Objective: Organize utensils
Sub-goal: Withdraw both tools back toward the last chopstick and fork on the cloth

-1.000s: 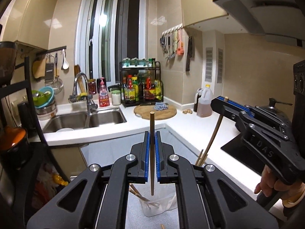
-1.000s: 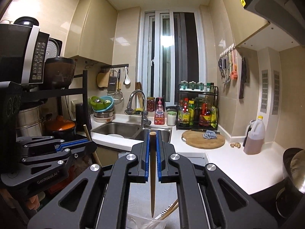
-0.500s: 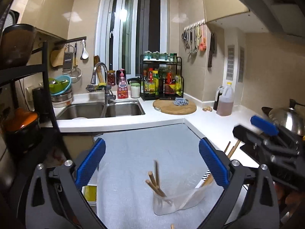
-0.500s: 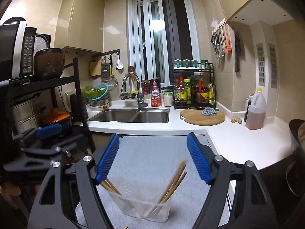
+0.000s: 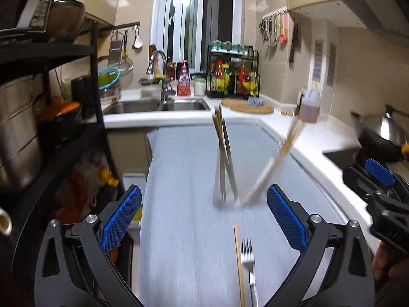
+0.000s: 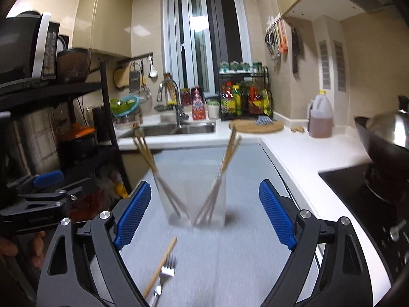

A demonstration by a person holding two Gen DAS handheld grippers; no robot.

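left claw [image 5: 204,220]: mine, spread wide with nothing between the blue pads, hanging low over the bench [image 5: 184,230]
right claw [image 6: 202,213]: also mine, just as wide and just as bare; its dark body shows at the right edge of the left view
cup [image 6: 195,202]: clear plastic, standing upright on the grey mat straight ahead of both claws, a little beyond the fingertips
chopsticks in the cup [image 6: 147,153]: two wooden bundles, one leaning to the left of my right claw's line and one to the right [image 6: 228,153]; the pictures are blurred, so I cannot count them
loose chopstick [image 5: 239,263]: lying flat on the mat, nearer to me than the cup, between the fingers of the left claw and touching nothing I hold
fork [image 5: 248,258]: metal, flat on the mat just beside the loose chopstick, tines pointing toward the cup
done so far: by my reckoning most of the chopsticks are already sorted, since they stand in the cup
left to do: the loose chopstick and the fork are not yet put away; whether more cutlery lies below the frame I cannot tell
next step, as I judge it: bring one claw down over the loose chopstick or the fork, pinch it along its length, then lift it to the cup
risk: thin flat pieces on a soft mat may slip out of the pads
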